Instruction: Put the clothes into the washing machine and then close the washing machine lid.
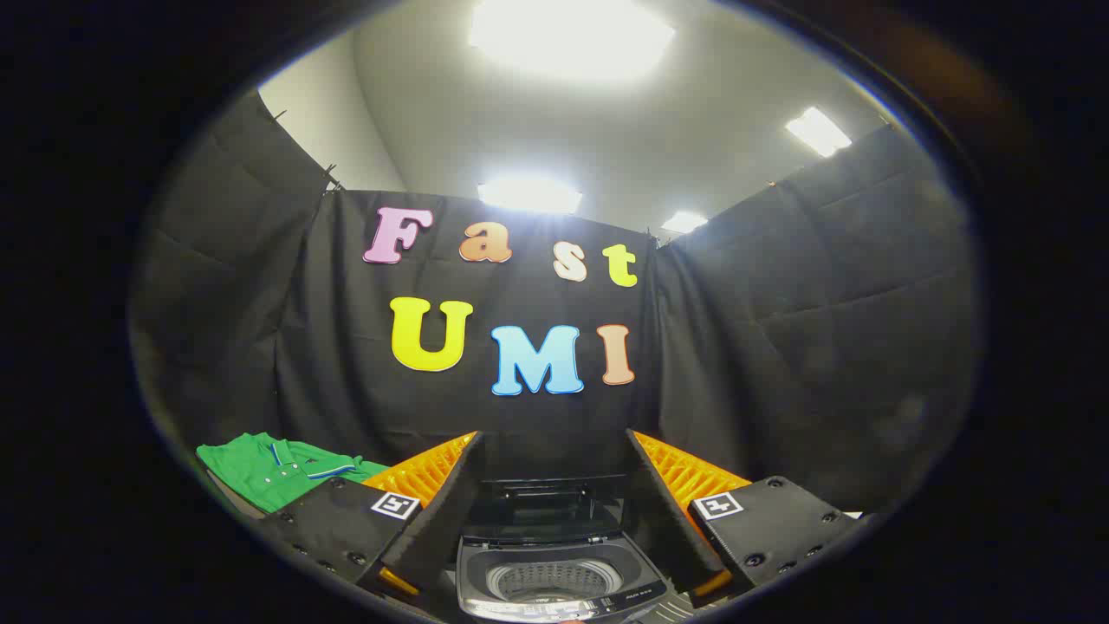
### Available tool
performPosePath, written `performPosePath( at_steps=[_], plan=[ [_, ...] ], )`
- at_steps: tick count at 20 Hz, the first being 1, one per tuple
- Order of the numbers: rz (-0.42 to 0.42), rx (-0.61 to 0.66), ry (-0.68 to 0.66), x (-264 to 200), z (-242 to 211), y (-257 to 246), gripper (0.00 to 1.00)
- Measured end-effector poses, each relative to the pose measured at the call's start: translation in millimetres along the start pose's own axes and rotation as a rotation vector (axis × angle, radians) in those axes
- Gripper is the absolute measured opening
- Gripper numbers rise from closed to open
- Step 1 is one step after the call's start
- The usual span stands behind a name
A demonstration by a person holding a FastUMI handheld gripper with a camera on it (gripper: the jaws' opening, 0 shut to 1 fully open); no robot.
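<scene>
**Soft shirt waits beside an open washer**

Beyond the left finger, at about ten o'clock from the gripper (554,485), a green shirt (275,472) is seen lying loosely folded, with a striped collar and small buttons facing up. It is judged to be light, limp and easily bunched, so a pinch on a raised fold or at the collar would probably be the surest hold; a flat single layer is likely to slip from the fingers.

Between the fingers, at twelve o'clock and low, the washing machine (559,585) is seen with its lid (541,507) raised at the back and the perforated drum exposed.

The fingers are spread wide and nothing is held between them. The gripper is held roughly level, aimed over the machine toward the booth's back wall, well apart from the shirt.
</scene>
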State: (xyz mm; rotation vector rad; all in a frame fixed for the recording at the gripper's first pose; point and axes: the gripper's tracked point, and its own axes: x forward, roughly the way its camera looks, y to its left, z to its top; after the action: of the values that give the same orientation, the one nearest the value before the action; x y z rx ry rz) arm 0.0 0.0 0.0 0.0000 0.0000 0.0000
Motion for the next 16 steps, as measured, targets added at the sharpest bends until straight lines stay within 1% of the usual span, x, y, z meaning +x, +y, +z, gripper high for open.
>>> performPosePath(
  at_steps=[2, 4, 8, 11, 16],
  plan=[
    [0.013, 0.006, 0.0, -1.6, 3.1, 3.3, 0.99],
    [0.038, 0.041, 0.004, -2.2, 3.9, 11.2, 0.99],
    [0.036, 0.012, 0.0, -1.8, -0.4, 12.0, 0.99],
    [0.052, 0.031, 0.027, -4.3, -13.4, 19.1, 0.99],
    [0.044, 0.052, 0.053, -1.8, -21.4, 14.2, 0.99]
  ],
)
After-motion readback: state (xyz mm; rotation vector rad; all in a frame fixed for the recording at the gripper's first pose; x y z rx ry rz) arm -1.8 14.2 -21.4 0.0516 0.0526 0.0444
